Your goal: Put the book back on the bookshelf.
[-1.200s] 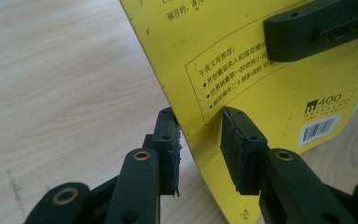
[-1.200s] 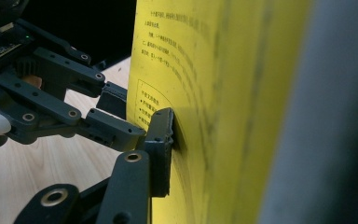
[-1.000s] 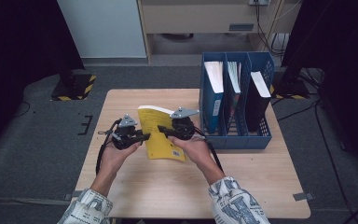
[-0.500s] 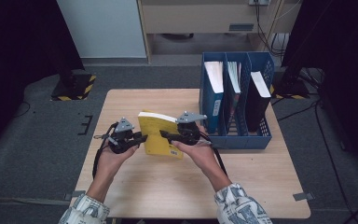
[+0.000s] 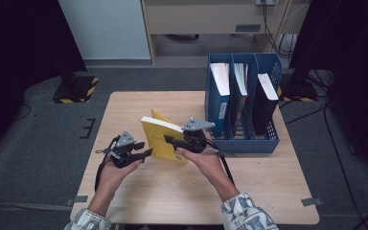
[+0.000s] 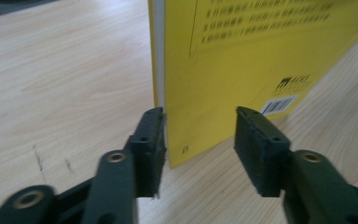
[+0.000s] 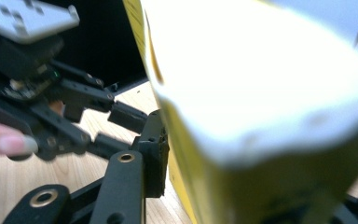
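A yellow paperback (image 5: pixel 162 139) stands upright on the wooden table (image 5: pixel 124 110), left of the file rack. My right gripper (image 5: pixel 172 141) is shut on its right side; the jaws have just been closing with the book (image 7: pixel 270 116) between them, and one pad (image 7: pixel 154 149) presses on the cover. My left gripper (image 5: pixel 145 154) is at the book's lower left corner. Its jaws have just been opening, and the book's corner (image 6: pixel 223 70) stands between them. The right pad (image 6: pixel 256 149) is clear of the cover.
A blue three-slot file rack (image 5: pixel 242 141) stands at the table's right, holding books and a black binder (image 5: pixel 266 100). Bare tabletop lies in front of and to the left of the book. The person's forearms come in from the bottom edge.
The book has gone from lying tilted to standing upright. My left gripper has let go of it, opened and dropped toward the lower left. The right gripper keeps its hold.
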Demonstrator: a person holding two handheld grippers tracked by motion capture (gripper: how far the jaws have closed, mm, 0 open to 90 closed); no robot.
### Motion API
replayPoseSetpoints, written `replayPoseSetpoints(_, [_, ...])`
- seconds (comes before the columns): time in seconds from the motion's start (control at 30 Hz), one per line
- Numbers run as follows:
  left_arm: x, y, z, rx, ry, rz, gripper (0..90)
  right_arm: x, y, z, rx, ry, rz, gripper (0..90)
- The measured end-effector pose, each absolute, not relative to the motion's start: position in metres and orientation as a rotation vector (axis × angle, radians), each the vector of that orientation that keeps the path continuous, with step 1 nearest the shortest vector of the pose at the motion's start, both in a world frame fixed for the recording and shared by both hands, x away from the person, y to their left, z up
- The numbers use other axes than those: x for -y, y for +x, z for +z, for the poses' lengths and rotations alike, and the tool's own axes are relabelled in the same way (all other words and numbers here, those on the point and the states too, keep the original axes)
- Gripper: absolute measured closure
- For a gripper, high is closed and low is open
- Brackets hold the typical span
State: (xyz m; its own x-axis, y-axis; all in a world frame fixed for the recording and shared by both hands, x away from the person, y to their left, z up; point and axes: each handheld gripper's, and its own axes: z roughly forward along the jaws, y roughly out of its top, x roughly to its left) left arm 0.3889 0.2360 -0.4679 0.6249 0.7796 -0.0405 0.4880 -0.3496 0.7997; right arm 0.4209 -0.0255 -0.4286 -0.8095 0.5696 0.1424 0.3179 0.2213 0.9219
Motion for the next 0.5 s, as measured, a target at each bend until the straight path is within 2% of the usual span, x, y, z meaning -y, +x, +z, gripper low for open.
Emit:
replayPoseSetpoints(0.2, [-0.241,0.385,-0.492,-1.025,2.096,0.487,27.1,0.026,0.421,-0.42,-2.253,0.813,1.653,61.9])
replayPoseSetpoints(0.43, [-0.247,0.388,-0.502,-1.07,2.106,0.471,16.6,0.024,0.424,-0.416,-2.265,0.783,1.685,60.1])
replayPoseSetpoints(0.5, [-0.249,0.388,-0.504,-1.062,2.125,0.491,11.2,0.023,0.426,-0.415,-2.265,0.777,1.69,59.7])
